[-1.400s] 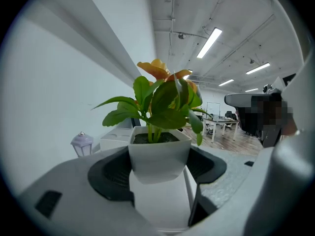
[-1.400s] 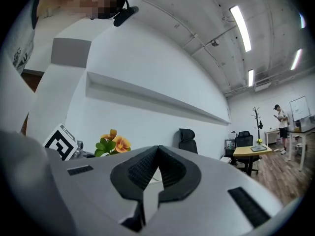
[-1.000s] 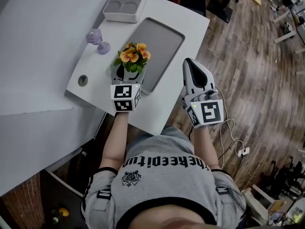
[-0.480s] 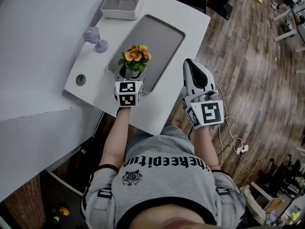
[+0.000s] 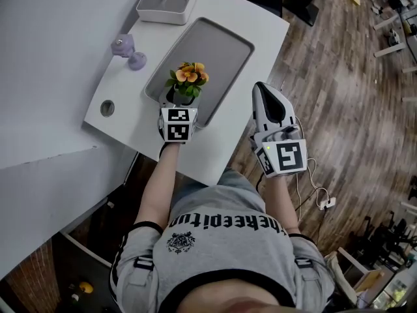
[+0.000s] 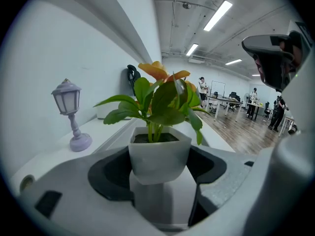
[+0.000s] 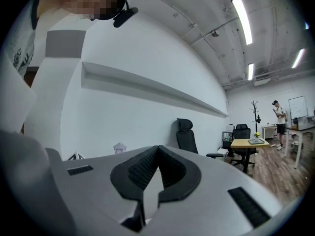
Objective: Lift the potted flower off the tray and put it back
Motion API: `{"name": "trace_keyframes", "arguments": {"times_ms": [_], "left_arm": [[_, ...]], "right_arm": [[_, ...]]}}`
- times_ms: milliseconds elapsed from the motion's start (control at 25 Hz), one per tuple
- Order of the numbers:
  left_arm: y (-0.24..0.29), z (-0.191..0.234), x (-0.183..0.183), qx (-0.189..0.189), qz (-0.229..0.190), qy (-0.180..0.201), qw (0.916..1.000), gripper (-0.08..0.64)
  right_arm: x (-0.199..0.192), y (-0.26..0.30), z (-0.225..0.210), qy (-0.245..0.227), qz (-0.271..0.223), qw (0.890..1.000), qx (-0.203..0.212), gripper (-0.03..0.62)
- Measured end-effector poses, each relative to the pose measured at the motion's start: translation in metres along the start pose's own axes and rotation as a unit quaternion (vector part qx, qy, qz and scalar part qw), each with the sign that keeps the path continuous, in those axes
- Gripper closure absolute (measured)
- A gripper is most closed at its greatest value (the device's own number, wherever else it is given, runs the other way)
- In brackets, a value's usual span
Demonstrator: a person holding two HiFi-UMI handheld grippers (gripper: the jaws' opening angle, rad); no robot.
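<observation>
The potted flower (image 5: pixel 187 77), orange blooms and green leaves in a small white pot (image 6: pixel 158 154), is over the near end of the grey tray (image 5: pixel 215 51). My left gripper (image 5: pixel 177 102) is shut on the pot, with one jaw on each side of it in the left gripper view (image 6: pixel 158 168). Whether the pot's base touches the tray I cannot tell. My right gripper (image 5: pixel 264 91) hangs beside the table's right edge, away from the tray. It is shut and holds nothing, its ribbed pads (image 7: pixel 142 168) meeting at the tips.
A purple toy lantern (image 5: pixel 127 49) stands left of the tray, also seen in the left gripper view (image 6: pixel 71 114). A white box with two round hollows (image 5: pixel 168 2) sits at the tray's far end. The tabletop has a round hole (image 5: pixel 107 107). Wood floor lies to the right.
My left gripper has carried the flower a little to the right and farther in over the tray's near end. The right gripper has hardly moved.
</observation>
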State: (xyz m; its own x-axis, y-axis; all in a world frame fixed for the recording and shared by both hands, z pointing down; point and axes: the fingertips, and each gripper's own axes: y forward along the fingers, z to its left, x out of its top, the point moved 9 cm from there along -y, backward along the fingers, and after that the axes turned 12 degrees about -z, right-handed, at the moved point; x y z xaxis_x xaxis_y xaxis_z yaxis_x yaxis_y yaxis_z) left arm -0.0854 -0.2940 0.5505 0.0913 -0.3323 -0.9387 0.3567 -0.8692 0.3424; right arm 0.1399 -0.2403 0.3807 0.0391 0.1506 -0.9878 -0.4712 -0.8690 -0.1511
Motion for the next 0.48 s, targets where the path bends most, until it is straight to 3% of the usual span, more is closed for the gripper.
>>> {"name": "trace_keyframes", "arguments": {"times_ms": [480], "left_arm": [[0.009,0.002,-0.011,-0.001,0.009,0.004,1.0000,0.219]], "right_arm": [[-0.004,0.004,-0.002,0.000,0.004,1.000,0.002,0.592]]}}
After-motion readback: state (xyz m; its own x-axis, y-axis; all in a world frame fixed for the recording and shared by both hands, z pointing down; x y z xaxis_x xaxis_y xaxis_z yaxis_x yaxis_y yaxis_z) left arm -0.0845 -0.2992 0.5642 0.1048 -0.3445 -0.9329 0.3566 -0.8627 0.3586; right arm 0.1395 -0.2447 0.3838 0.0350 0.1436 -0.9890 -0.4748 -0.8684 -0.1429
